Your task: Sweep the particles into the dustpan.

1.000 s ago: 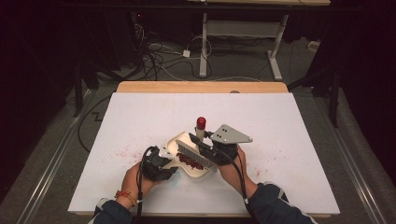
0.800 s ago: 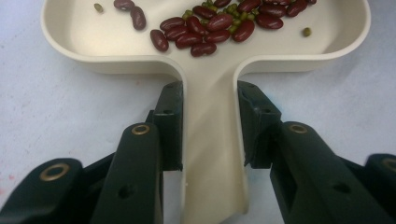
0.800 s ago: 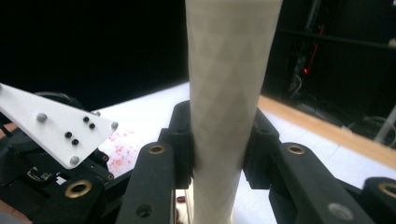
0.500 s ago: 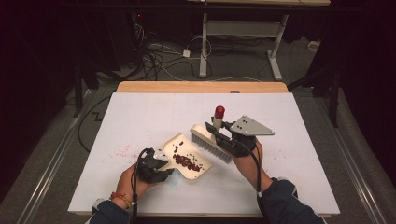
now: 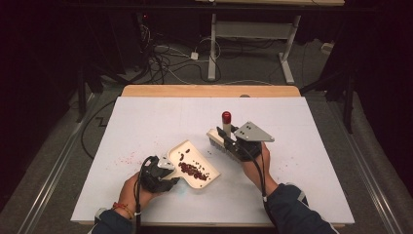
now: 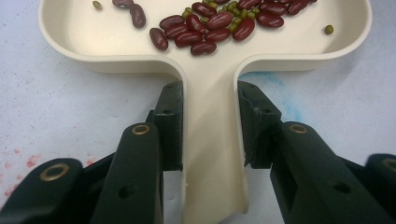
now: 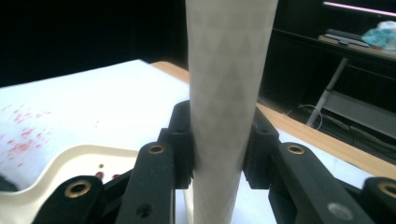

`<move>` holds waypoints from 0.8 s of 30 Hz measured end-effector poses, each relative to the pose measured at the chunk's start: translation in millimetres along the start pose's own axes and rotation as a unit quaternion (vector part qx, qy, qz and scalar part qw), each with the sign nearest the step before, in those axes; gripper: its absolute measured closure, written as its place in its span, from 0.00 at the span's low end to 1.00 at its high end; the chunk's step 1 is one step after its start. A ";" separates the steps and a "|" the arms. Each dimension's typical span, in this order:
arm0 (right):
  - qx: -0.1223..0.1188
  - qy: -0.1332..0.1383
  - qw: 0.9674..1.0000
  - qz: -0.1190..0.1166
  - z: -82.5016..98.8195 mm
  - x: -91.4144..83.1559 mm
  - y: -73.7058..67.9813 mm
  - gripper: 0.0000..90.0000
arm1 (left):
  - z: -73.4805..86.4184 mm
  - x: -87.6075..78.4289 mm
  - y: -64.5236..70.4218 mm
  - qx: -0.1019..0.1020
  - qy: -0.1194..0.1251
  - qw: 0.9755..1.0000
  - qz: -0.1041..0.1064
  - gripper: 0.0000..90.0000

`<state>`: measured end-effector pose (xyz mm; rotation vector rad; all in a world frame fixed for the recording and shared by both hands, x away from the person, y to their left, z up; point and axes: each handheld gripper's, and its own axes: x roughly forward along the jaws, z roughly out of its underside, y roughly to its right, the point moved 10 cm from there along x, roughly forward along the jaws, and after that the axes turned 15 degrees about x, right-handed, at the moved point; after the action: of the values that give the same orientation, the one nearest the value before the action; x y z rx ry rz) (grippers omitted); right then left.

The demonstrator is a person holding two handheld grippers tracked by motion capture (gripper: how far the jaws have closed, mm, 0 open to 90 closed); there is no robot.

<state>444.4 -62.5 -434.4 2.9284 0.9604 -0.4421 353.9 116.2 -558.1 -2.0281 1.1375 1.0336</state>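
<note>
Left gripper (image 5: 168, 171) jaws clamp dustpan (image 5: 194, 161) handle, beans (image 5: 191, 170) ahead; right gripper (image 5: 229, 141) jaws clenched on brush (image 5: 220, 136) handle.

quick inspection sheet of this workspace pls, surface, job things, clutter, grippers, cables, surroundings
surface: white table with faint red stains at its left part.
job's things: cream dustpan flat on the table, holding red beans and a few small green ones; brush with a red-tipped handle, beside the pan and apart from it.
clutter: nothing seen.
grippers: left gripper shut on the dustpan's handle; right gripper shut on the brush's handle.
cables: one trails from each gripper; loose cables on the floor behind.
surroundings: dark room, white desk frame beyond the table.
</note>
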 end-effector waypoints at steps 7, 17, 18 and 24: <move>-0.019 -0.014 0.999 -0.043 8.9 -3.6 -46.1 0.77 | -0.1 0.9 0.7 0.000 -0.002 1.000 -0.001 0.70; -0.017 0.000 0.996 -0.091 -5.3 -23.2 -72.4 0.78 | 0.3 0.2 0.7 0.000 -0.003 1.000 0.000 0.71; -0.021 0.002 0.996 -0.090 -7.6 -23.6 -70.7 0.78 | 0.3 0.2 0.7 0.000 -0.003 1.000 0.000 0.71; -0.028 0.013 0.993 -0.110 -14.7 -12.6 -59.8 0.78 | 2.8 -2.4 -1.7 0.009 0.002 1.000 0.005 0.71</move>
<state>403.6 -19.7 -413.1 2.7959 1.2845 -0.3784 353.6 120.2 -557.3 -2.0127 1.1558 1.0215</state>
